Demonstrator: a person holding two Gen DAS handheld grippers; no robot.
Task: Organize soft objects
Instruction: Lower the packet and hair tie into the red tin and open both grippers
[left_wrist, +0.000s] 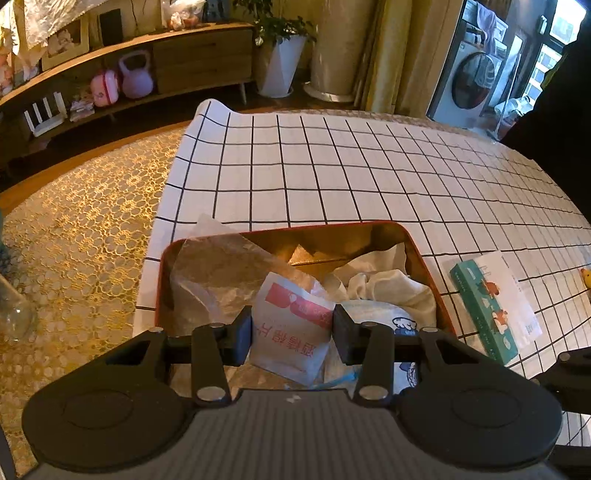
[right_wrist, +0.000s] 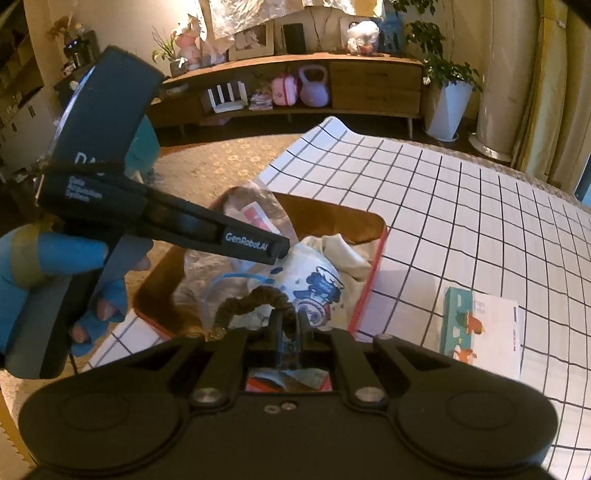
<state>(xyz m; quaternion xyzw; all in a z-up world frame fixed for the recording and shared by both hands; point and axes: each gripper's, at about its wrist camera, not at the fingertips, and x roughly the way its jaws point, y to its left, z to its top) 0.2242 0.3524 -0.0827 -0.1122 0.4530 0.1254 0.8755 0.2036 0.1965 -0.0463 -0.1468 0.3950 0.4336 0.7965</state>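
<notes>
The left tongs (left_wrist: 292, 330) hang over a red-rimmed box (left_wrist: 428, 273) that sits on a white cloth with a black grid (left_wrist: 369, 166) covering the tabletop. Their jaws are spread, one on each side of a white packet with a red patch (left_wrist: 291, 332); whether the pads touch it cannot be told. The packet stands tilted among the other soft things in the box: a crumpled clear bag (left_wrist: 221, 273) to its left, a cream cloth (left_wrist: 391, 288) behind it to the right, and a white cloth with blue cartoon prints (right_wrist: 317, 291) beside that.

The right tongs (right_wrist: 286, 325) are pressed together on a brown fabric hair tie (right_wrist: 255, 299), which arches up from the jaws just above the near part of the box.

On the grid cloth, right of the box and apart from it, lies a teal-and-white carton (left_wrist: 495, 310). The gloved left hand (right_wrist: 55, 280) grips its tool's handle.
</notes>
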